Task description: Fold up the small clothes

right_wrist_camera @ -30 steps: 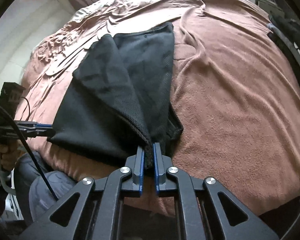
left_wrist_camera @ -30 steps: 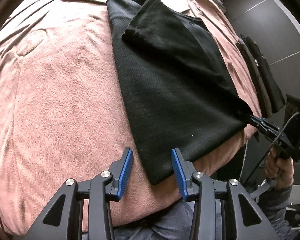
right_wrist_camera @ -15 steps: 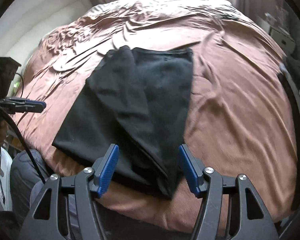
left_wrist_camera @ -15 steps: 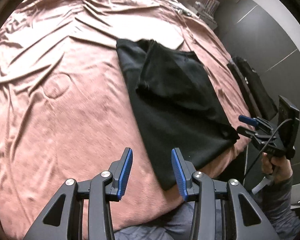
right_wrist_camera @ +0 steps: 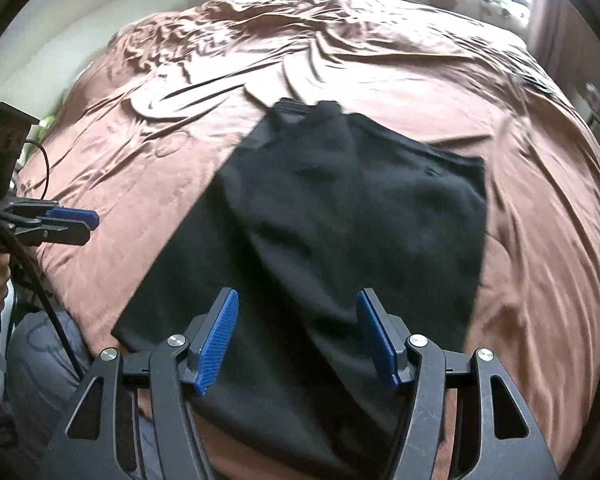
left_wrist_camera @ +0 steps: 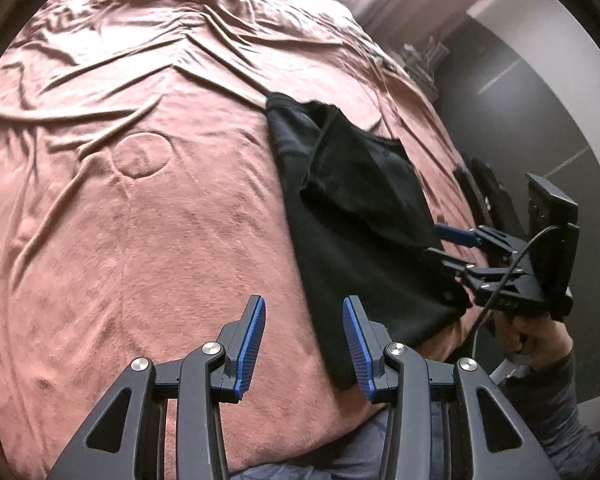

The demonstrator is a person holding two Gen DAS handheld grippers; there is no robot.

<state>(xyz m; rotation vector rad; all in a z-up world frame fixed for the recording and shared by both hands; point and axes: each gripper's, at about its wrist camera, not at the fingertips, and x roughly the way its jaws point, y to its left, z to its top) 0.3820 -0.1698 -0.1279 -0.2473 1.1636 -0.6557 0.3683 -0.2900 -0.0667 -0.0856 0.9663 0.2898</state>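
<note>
A black garment (left_wrist_camera: pixel 360 220) lies partly folded on the brown bedspread (left_wrist_camera: pixel 140 200), one side flap laid over its middle. My left gripper (left_wrist_camera: pixel 304 304) is open and empty, hovering above the bedspread just left of the garment's near corner. At the garment's right edge, my right gripper (left_wrist_camera: pixel 438 240) hangs over the near right corner. In the right wrist view the right gripper (right_wrist_camera: pixel 296 296) has its jaws wide and closing a little; the garment (right_wrist_camera: pixel 340 220) lies below them, untouched by the pads. The left gripper (right_wrist_camera: pixel 90 226) shows at far left.
The rumpled bedspread (right_wrist_camera: pixel 540 200) stretches far beyond the garment. Dark objects (left_wrist_camera: pixel 484 188) lean at the bed's right side by a grey wall. A cluttered shelf (left_wrist_camera: pixel 424 60) stands at the back. The person's grey-clad legs (right_wrist_camera: pixel 40 352) press against the near edge.
The right gripper let go of the garment's near edge, opened wide and drew back to the right. The left gripper lifted and pulled away; the garment now lies flat.
</note>
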